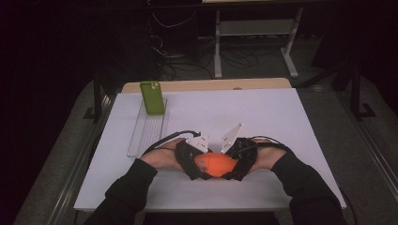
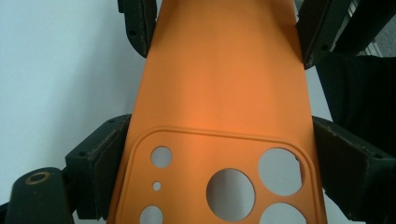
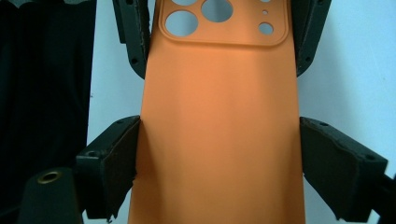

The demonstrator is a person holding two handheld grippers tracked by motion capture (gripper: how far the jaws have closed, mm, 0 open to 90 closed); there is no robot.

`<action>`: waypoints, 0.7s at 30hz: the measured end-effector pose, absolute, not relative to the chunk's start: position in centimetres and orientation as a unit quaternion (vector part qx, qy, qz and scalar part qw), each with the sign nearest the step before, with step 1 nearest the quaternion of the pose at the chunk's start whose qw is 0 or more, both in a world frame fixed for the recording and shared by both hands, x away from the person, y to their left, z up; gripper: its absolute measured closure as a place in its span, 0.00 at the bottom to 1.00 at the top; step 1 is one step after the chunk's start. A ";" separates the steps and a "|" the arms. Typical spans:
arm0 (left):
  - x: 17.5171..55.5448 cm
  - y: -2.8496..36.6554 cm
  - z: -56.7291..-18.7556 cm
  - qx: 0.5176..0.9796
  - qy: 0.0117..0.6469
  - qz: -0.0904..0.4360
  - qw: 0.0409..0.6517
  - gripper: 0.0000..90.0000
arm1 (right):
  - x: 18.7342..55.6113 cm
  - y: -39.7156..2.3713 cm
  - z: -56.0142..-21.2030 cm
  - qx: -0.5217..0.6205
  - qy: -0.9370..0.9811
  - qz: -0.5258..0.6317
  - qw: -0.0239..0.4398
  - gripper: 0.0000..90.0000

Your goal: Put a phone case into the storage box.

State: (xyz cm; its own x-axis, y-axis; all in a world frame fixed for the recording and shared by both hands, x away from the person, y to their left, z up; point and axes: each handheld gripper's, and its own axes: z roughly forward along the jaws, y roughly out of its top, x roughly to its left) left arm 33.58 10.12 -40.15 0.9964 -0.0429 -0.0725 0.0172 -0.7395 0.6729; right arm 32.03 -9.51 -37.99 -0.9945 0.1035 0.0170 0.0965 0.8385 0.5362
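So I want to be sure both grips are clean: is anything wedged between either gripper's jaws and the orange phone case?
Nothing visible. The left gripper has the orange phone case directly between its jaws at the camera-hole end; the right gripper has its plain end, with no other object between.

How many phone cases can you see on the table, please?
2: an orange phone case held between the two grippers near the front edge, and a green phone case standing at the far end of the clear tray at left.

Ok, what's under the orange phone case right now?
Through the camera holes of the orange phone case only the white table shows. The case covers whatever else lies beneath it.
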 end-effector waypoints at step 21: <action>33.7 10.7 -39.3 0.934 0.052 -0.006 0.353 0.17 | 32.6 -12.0 -37.6 0.109 0.936 0.332 0.033 0.10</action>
